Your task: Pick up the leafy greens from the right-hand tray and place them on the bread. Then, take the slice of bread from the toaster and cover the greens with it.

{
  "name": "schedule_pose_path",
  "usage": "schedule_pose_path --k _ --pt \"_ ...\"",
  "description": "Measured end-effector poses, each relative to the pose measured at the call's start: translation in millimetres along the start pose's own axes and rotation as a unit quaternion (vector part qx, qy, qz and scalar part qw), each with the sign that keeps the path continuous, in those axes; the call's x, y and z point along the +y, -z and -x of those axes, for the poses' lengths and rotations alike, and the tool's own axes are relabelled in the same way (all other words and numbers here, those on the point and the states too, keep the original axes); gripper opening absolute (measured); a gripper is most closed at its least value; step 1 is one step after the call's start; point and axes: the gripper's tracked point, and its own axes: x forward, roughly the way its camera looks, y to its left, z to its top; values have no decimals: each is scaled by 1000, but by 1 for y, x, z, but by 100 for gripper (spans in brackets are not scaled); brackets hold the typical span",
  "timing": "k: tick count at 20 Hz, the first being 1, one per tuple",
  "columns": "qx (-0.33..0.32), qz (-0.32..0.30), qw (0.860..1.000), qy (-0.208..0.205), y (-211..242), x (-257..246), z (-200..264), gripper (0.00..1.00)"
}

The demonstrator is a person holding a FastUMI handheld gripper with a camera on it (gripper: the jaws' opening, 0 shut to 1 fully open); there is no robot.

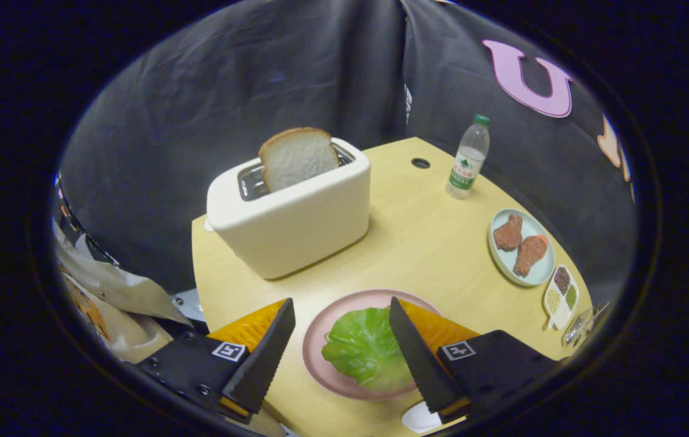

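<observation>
Dark, creased cloth hangs all round the back of the booth, and in front of it sits a pale yellow wooden table [417, 243] with a rounded edge and a small dark hole [420, 162] near its far side. Off the table's left edge I see some crumpled light material and metal parts that I cannot make out.

On the far left part of the table stands a cream toaster [292, 218], and a slice of bread [297, 156] stands upright in its slot, well above the rim. Beyond the toaster to the right, near the hole, a clear water bottle [468, 159] with a green cap stands upright. Further right along the edge lies a light blue plate [539, 273] with two brown fried pieces [519, 243] on it, and just beside it a small white divided dish [561, 297] with grains or seasonings in its compartments.

My tongs [339, 312] hang wide apart above the near side of the table, holding nothing. Between the fingers, and just ahead of them, sits a pink plate [320, 331] with the leafy greens [365, 349] lying on it; the right finger crosses in front of the leaf's right edge. I cannot tell whether bread lies under the greens. Nothing stands between my fingers and the toaster
</observation>
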Motion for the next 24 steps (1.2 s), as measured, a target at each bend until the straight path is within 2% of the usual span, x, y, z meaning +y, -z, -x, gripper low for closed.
schedule_pose_path --k 8,12,18,24 --pt "-40 11 999 -1 -76 31 3 100" --pt "-53 -12 999 -3 -107 41 -5 100" --pt "-57 -65 996 -20 -132 56 -23 99" --pt "-54 -88 995 -17 -147 63 -43 98"
